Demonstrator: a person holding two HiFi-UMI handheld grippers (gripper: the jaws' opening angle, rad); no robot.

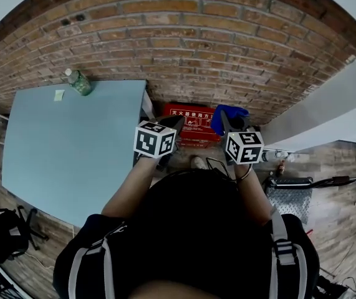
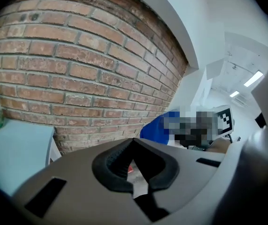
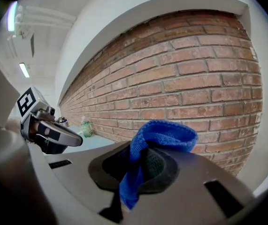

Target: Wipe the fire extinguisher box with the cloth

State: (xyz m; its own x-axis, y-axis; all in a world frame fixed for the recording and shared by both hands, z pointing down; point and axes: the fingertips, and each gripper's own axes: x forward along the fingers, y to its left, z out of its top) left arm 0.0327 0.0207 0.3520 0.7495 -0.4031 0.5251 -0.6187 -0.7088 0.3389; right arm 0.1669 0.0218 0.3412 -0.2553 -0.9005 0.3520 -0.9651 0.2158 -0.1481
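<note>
The right gripper [image 3: 142, 159] is pinching only a fold of the cloth [image 3: 163, 136] above the fire extinguisher box [image 1: 187, 127] by the brick wall [image 1: 165, 36], the left gripper [image 2: 134, 142] is sitting closed and empty, and hard rubbing is probably risking tugging the cloth loose.

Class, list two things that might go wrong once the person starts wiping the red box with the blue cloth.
The right gripper pinches only a fold of the cloth; rubbing may pull it free. The fire extinguisher box sits against the brick wall beside the table, so a gripper may scrape them.
</note>
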